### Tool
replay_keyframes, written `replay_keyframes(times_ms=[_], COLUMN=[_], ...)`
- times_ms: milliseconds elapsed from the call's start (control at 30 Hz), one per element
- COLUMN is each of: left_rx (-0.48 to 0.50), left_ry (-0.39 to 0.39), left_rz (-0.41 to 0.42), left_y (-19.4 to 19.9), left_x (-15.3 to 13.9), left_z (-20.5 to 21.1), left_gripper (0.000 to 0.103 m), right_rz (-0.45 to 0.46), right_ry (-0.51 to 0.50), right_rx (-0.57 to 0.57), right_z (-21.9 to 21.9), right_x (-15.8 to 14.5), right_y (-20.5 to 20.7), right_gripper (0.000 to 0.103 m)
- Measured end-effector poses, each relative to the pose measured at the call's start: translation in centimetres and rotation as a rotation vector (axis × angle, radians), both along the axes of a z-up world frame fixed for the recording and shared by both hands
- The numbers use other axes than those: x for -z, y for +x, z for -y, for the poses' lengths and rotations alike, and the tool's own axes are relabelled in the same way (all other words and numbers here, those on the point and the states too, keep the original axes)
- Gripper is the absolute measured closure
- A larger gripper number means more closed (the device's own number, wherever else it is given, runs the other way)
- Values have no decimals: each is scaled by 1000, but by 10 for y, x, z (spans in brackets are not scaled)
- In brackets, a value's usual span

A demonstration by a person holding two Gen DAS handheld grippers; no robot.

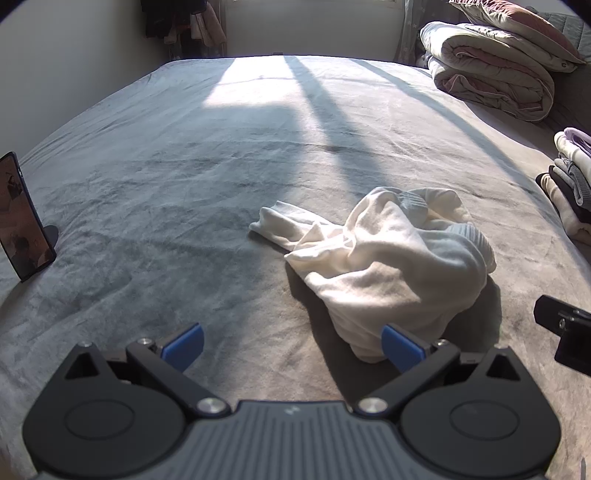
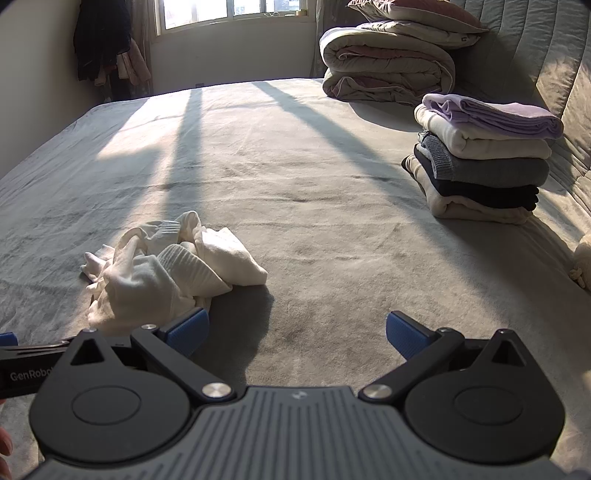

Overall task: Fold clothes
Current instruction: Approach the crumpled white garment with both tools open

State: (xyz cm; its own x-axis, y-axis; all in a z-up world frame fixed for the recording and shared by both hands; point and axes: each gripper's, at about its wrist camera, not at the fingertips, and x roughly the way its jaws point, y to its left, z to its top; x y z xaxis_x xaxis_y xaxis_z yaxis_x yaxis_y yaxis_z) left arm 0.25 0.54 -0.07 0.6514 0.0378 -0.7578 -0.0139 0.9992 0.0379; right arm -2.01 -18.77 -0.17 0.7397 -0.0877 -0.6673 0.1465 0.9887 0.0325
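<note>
My left tongs [image 1: 291, 347] fill the bottom of the left wrist view with their blue pads spread wide apart and nothing between them. Just beyond the right-hand pad [image 1: 400, 347], in the lower right of centre, the white garment [image 1: 384, 258] lies crumpled on the grey bed [image 1: 166, 184], one bunched end trailing toward the middle of the frame. That pad sits just beside the near edge of the cloth; I cannot tell whether it touches.

My right tongs [image 2: 297, 338] are likewise spread apart and hold nothing, hovering low over the bedspread [image 2: 314, 240] at the bottom of the right wrist view. Here the white garment [image 2: 166, 266] sits in the lower left, its ribbed cuff showing, close against my left-hand blue pad [image 2: 188, 332].

In the right middle of that view a stack of folded clothes [image 2: 480, 158] rests on the bed, lilac on top, then cream, grey, dark and cream. Behind it, in the upper right, rolled quilts [image 2: 388, 66] are piled up. A window [image 2: 232, 11] lets in bands of sunlight across the bedspread from the top of the frame. At the left edge of the left wrist view a phone [image 1: 22, 218] stands upright on the bed, well apart from the garment.
</note>
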Motion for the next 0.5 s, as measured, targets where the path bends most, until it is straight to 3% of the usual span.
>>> replay_keyframes(times_ms=[500], left_rx=[1], left_ry=[1], left_rz=[-6], left_y=[1], left_x=[0], left_z=[-1], left_gripper=[1], right_rz=[-7], right_ry=[0], right_rx=[-5], right_z=[0], right_x=[1], right_y=[1], right_gripper=[0])
